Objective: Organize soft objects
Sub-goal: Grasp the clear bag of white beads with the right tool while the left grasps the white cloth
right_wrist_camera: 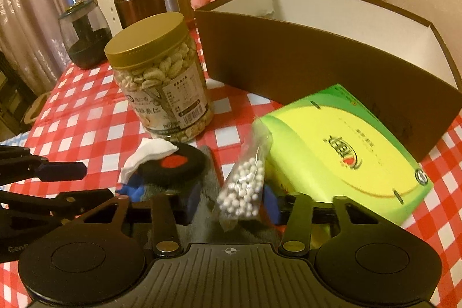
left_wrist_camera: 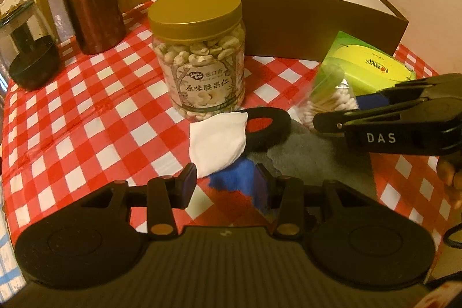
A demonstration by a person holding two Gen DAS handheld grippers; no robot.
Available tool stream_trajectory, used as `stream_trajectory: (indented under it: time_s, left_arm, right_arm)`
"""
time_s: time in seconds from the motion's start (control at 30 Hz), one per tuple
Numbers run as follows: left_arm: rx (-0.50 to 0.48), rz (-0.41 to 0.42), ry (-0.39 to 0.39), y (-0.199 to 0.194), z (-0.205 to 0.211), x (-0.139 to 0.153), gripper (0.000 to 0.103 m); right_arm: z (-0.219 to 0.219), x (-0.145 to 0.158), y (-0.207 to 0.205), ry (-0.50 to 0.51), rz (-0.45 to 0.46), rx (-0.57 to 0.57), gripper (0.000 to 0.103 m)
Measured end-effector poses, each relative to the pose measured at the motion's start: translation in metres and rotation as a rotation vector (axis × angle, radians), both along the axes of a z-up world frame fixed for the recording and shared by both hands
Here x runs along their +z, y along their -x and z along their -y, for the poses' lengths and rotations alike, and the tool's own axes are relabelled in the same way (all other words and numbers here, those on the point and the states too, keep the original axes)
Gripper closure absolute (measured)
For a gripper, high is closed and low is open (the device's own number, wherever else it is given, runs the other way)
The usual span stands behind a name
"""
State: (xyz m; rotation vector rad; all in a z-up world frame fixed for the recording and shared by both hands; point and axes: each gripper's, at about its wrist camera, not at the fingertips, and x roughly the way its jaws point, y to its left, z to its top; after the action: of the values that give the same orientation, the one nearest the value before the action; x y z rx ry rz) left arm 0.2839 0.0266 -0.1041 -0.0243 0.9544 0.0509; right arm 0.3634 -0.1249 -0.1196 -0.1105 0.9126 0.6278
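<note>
The bag of cotton swabs (right_wrist_camera: pixel 245 186), lying btwn the green box (right_wrist_camera: pixel 340 146) and the grey cloth (left_wrist_camera: pixel 311 155), is being clamped by the right gripper (right_wrist_camera: pixel 231 207). Left gripper (left_wrist_camera: pixel 228 184) is being held apart over the blue cloth (left_wrist_camera: pixel 234 178), nothing gripped. Bag is prob. light, crinkly, slippery; it's best pinched mid-body, not by the film edge.

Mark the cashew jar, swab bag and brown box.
cashew jar (left_wrist_camera: pixel 195 10): left wrist view, gold lid.
swab bag (right_wrist_camera: pixel 244 186): right wrist view, swab heads.
brown box (right_wrist_camera: pixel 288 59): right wrist view, front wall.
</note>
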Motion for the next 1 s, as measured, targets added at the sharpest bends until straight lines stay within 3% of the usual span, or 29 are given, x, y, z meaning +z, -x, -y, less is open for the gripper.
stream_trajectory:
  time_s: [0.1, 0.47, 0.67, 0.83, 1.0]
  left_arm:
    - [-0.011, 0.000, -0.002, -0.007, 0.000, -0.004, 0.063]
    - [-0.056, -0.018, -0.039, -0.022, 0.002, -0.023, 0.064]
    - [-0.064, -0.013, -0.041, -0.024, 0.001, -0.027, 0.077]
    - [-0.070, -0.002, -0.034, -0.026, -0.001, -0.028, 0.097]
    - [-0.071, 0.019, -0.021, -0.025, -0.003, -0.025, 0.101]
  right_arm:
    - [-0.002, -0.003, -0.003, 0.001, -0.009, 0.000, 0.076]
    - [-0.007, -0.006, -0.005, 0.022, 0.000, 0.023, 0.076]
    - [-0.006, -0.008, -0.006, 0.015, -0.002, 0.026, 0.077]
    - [-0.006, -0.007, -0.006, 0.014, -0.003, 0.027, 0.077]
    - [-0.004, -0.006, -0.005, 0.005, 0.001, 0.026, 0.078]
